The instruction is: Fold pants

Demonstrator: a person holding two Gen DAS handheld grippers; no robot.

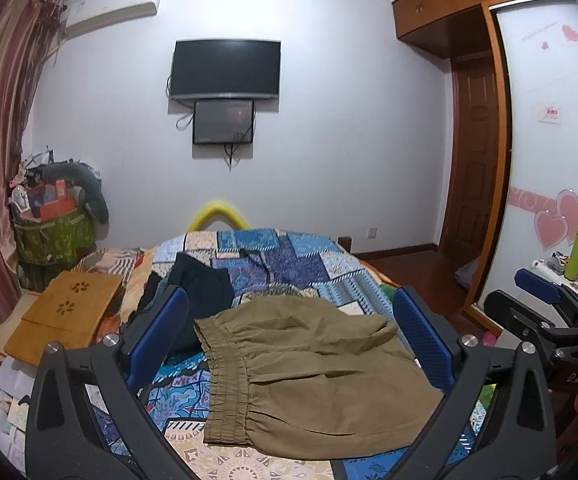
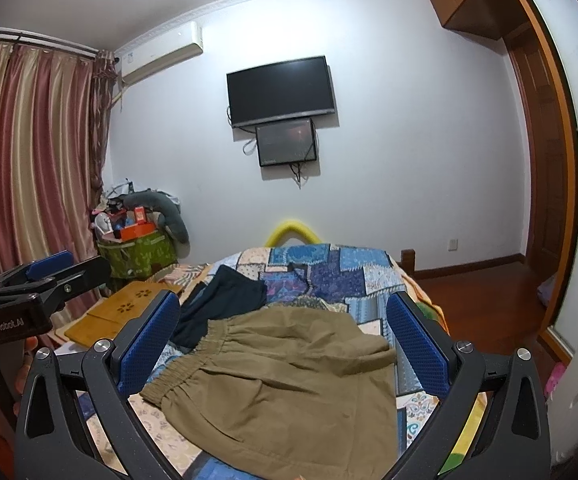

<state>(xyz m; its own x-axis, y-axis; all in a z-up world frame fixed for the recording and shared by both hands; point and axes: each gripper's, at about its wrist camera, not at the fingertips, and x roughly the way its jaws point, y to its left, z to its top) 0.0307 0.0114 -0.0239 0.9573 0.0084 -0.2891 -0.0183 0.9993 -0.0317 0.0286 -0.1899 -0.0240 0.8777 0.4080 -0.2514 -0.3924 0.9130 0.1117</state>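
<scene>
Patchwork bedspread [image 1: 297, 264] under khaki pants [image 1: 309, 380]

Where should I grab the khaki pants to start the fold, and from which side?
Judging from how they lie, take the khaki pants at the elastic waistband, which lies bunched along their left edge on the quilt. Come in from the left with the left gripper, whose fingers stand open; that thick gathered edge is exposed and easy to pinch.
</scene>
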